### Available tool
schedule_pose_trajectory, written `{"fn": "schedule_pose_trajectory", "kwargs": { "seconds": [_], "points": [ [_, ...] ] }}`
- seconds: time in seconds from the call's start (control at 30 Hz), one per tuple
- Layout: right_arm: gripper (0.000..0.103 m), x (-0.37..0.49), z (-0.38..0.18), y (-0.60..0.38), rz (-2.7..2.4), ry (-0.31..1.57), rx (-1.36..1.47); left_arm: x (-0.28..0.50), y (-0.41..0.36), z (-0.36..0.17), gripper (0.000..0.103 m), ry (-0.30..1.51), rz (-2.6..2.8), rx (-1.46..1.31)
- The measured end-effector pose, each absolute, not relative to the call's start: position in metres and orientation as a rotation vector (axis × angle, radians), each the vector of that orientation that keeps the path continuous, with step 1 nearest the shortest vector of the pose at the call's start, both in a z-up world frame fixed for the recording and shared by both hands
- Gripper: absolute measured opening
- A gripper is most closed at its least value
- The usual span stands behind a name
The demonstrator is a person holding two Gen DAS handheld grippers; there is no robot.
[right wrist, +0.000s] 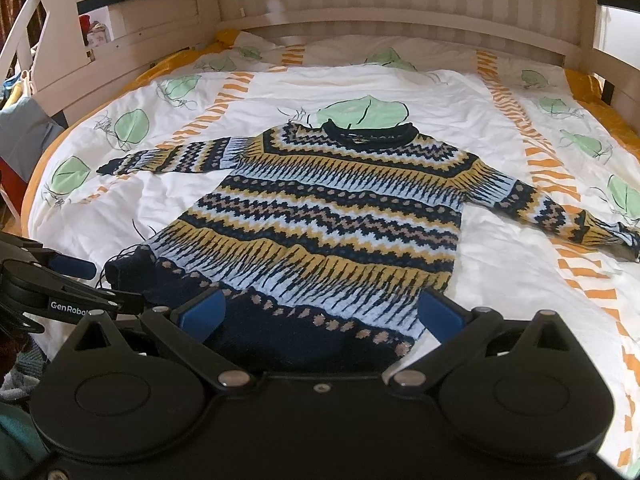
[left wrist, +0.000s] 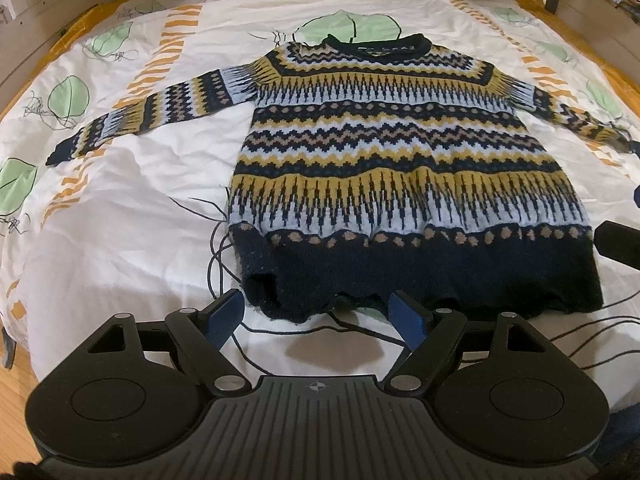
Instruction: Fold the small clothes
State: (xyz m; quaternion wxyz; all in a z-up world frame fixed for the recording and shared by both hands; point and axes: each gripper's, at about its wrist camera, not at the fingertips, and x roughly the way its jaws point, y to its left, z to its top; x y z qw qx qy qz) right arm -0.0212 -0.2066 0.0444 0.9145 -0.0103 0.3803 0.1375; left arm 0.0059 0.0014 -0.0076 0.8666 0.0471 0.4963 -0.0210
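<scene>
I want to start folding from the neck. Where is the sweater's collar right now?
The collar lies at the far end of the sweater, centred in both views, resting on a green leaf print of the bedspread.

— What sort of room is this?

— A bedroom. A bed (right wrist: 360, 80) fills both views, under a white cover (left wrist: 132, 216) printed with green leaves and orange stripes. A yellow sheet (right wrist: 592, 92) shows along its far edges.

— And around the bed?

— A pale wooden headboard (right wrist: 400, 4) with upright slats, and wooden side rails (right wrist: 72, 60) running from it. Wooden floor (left wrist: 16, 380) shows at the lower left of the left wrist view.

— The light?

— Soft and even. Blurred clutter sits beyond the rails at the left.
</scene>
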Motion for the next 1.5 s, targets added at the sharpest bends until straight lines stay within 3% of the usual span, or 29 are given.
{"fn": "schedule_pose_trajectory", "kwargs": {
  "seconds": [0.47, 1.0, 1.5],
  "points": [
    [0.102, 0.012, 0.036, -0.219, 0.321, 0.817, 0.082, 0.042, 0.028, 0.006, 0.078, 0.980, -0.103, -0.064],
    [0.102, 0.179, 0.013, -0.298, 0.096, 0.753, 0.322, 0.187, 0.027, 0.028, 0.079, 0.764, -0.137, -0.040],
    [0.102, 0.261, -0.030, -0.378, -0.236, 0.675, 0.394, 0.296, -0.004, -0.042, 0.079, 0.749, -0.167, 0.051]
  ]
}}
